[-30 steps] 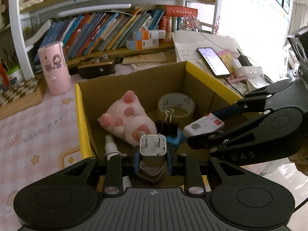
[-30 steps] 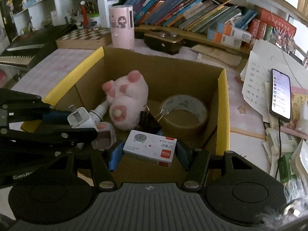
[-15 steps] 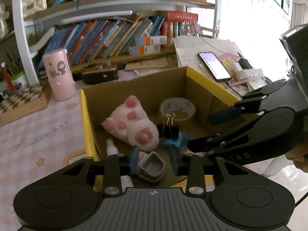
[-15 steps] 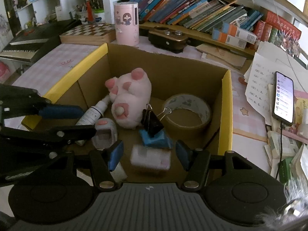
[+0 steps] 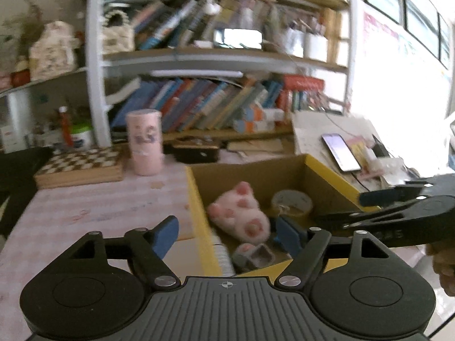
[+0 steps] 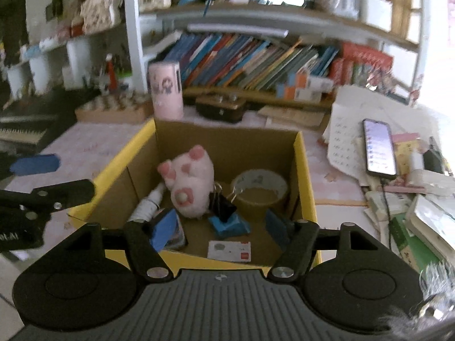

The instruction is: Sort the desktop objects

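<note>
A yellow-rimmed cardboard box (image 6: 303, 170) (image 5: 196, 199) holds a pink paw plush (image 6: 193, 179) (image 5: 241, 216), a tape roll (image 6: 258, 187) (image 5: 291, 203), a black binder clip (image 6: 223, 206) on a blue item (image 6: 229, 224), a white bottle (image 6: 146, 207), a white staple box (image 6: 229, 251) and a grey paw-shaped item (image 5: 253, 255). My left gripper (image 5: 227, 234) is open and empty above the box's near left rim. My right gripper (image 6: 219, 227) is open and empty above the box's near edge.
A pink cylinder (image 6: 166, 89) (image 5: 145, 142), a chessboard (image 5: 79, 163), a black case (image 6: 220, 106) and a bookshelf (image 6: 241, 65) stand behind the box. A phone (image 6: 379, 147) on papers and cluttered items lie to the right. The pink tablecloth (image 5: 99, 210) spreads left.
Both grippers opened and dropped their loads into the box: the white plug from the left, the staple box from the right. Both grippers then pulled up and back.
</note>
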